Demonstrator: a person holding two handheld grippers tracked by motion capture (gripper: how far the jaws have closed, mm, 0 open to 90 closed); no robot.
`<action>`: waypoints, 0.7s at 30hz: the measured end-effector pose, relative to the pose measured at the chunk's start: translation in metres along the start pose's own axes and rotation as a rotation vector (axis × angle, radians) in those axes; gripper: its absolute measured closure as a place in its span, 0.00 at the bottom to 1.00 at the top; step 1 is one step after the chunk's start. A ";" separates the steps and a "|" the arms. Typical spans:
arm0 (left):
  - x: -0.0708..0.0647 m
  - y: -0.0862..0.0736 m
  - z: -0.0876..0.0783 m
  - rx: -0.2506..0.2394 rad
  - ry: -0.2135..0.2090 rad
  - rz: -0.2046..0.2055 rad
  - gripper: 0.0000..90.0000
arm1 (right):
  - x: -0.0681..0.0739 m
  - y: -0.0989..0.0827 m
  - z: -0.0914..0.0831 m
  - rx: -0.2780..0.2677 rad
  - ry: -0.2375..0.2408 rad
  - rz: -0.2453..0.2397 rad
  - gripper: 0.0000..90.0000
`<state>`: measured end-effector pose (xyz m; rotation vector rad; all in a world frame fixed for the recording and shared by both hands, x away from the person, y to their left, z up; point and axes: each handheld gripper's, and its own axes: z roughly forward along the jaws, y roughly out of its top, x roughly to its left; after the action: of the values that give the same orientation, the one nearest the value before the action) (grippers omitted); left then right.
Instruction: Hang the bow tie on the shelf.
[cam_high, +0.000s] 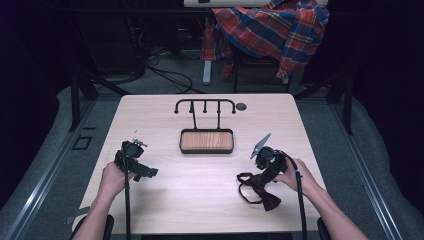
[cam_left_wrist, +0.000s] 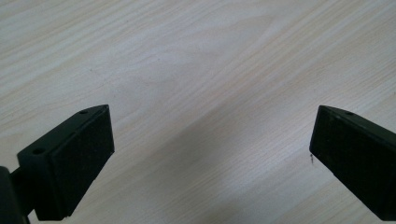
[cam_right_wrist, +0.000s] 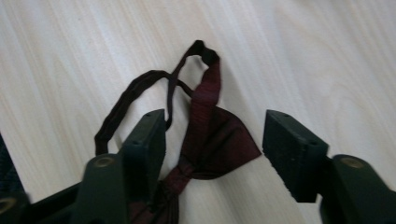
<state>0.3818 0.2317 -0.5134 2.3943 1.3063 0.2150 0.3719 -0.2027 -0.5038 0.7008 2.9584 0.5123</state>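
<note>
Table (cam_high: 200, 170): right tongs (cam_right_wrist: 212, 140) agape over bow tie (cam_right_wrist: 210, 135).

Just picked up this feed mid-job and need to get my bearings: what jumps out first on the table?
The dark red bow tie with its loose black strap lies near the table's front right; the right gripper sits open over it, jaws either side of one wing. At the centre stands a black hook rack on a wood-inlaid tray. The left gripper is open over bare tabletop at front left.
</note>
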 end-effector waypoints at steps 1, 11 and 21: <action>0.000 0.000 0.000 0.000 0.000 0.000 0.00 | 0.002 0.002 0.002 0.013 0.002 -0.004 0.50; 0.000 0.001 0.001 0.003 -0.004 0.007 0.00 | 0.012 0.010 0.021 0.123 -0.051 -0.043 0.63; 0.000 0.001 0.001 0.013 0.001 0.012 0.00 | 0.012 0.011 0.031 0.166 -0.078 -0.046 0.85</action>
<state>0.3832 0.2313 -0.5143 2.4135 1.2976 0.2119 0.3696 -0.1788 -0.5296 0.6480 2.9597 0.2325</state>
